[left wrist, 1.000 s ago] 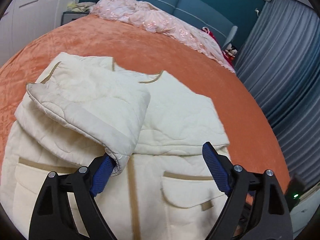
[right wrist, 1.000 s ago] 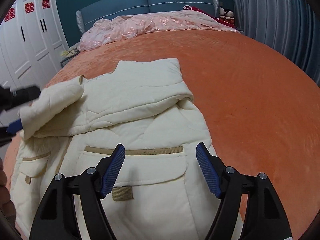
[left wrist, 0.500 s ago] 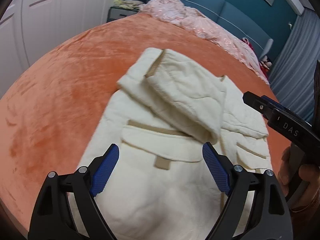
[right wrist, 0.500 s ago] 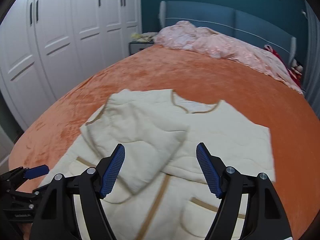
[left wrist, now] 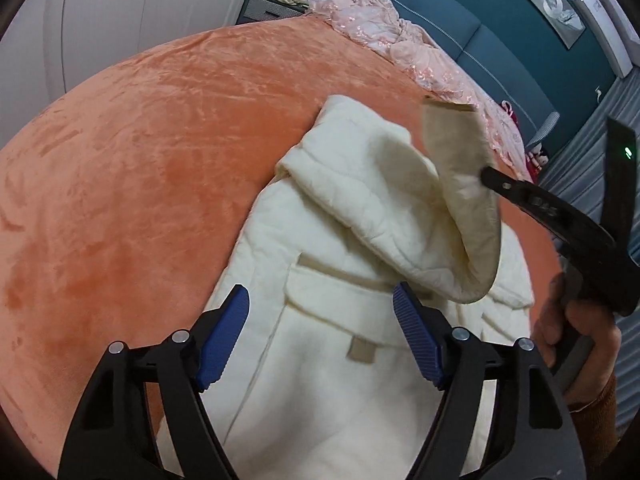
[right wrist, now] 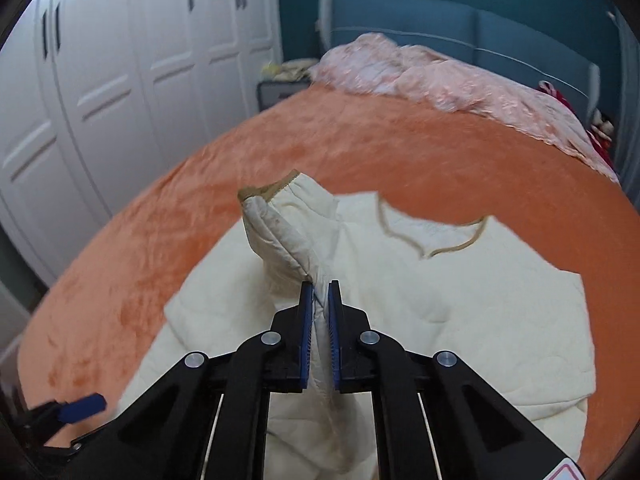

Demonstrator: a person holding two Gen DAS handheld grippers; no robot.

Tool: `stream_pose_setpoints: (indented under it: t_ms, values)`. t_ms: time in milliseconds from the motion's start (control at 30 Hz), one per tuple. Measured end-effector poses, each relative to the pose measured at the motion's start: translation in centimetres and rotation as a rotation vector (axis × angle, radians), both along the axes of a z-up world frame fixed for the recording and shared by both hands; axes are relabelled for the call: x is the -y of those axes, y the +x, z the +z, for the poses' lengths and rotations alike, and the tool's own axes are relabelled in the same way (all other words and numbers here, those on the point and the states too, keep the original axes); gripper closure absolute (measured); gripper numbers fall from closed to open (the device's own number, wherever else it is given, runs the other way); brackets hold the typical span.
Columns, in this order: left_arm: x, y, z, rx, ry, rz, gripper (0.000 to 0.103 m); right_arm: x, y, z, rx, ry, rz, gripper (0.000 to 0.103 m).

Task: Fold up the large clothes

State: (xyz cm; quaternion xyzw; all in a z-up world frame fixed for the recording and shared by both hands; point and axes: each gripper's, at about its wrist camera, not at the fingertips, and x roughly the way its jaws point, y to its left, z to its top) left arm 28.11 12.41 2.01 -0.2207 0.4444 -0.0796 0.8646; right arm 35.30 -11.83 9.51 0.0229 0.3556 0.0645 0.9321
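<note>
Orange velvet bedspread (left wrist: 160, 152), crumpled pink quilt (right wrist: 440, 76) at blue headboard (right wrist: 400, 24), white wardrobe doors (right wrist: 120, 60), grey curtains (left wrist: 624, 128)

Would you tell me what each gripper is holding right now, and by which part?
The right gripper pinches the cream jacket by its sleeve, behind the cuff. The left gripper, closing, holds nothing.

Black tool (left wrist: 320, 330) frames, ribbed blue pads (left wrist: 416, 340), silver screws; brown knit cuff (left wrist: 596, 408)
</note>
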Motion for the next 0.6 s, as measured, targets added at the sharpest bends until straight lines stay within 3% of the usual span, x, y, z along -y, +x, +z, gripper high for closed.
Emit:
stream_pose_setpoints:
  t_ms: [67, 133, 267, 400, 467, 533, 600]
  values:
    - [0.4, 2.2, 0.5, 0.005, -0.083, -0.001, 0.031, 5.5, -0.6, 2.1, 0.051, 0.084, -0.111, 0.097]
    - [1.0, 4.5, 0.6, 0.003, -0.162, 0.006, 0.031, 10.7, -1.1, 1.9, 0.059, 0.146, -0.211, 0.097]
    - [2.3, 8.8, -0.7, -0.029, -0.229, 0.041, 0.031, 18.0, -1.6, -3.4, -0.050, 0.202, -0.339, 0.095]
    - [2.9, 11.8, -3.4, -0.105, -0.272, 0.088, 0.031, 20.0, -1.8, -8.5, -0.181, 0.296, -0.362, 0.088]
    - [2.7, 12.5, -4.4, -0.134, -0.287, 0.122, 0.031, 20.7, -2.5, -9.2, -0.182, 0.349, -0.386, 0.076]
    - [2.3, 12.9, -5.0, -0.150, -0.282, 0.149, 0.034, 21.6, -3.3, -9.6, -0.164, 0.398, -0.424, 0.049]
    - [1.8, 13.2, -5.5, -0.167, -0.272, 0.167, 0.041, 23.1, -3.8, -10.0, -0.148, 0.477, -0.467, 0.044]
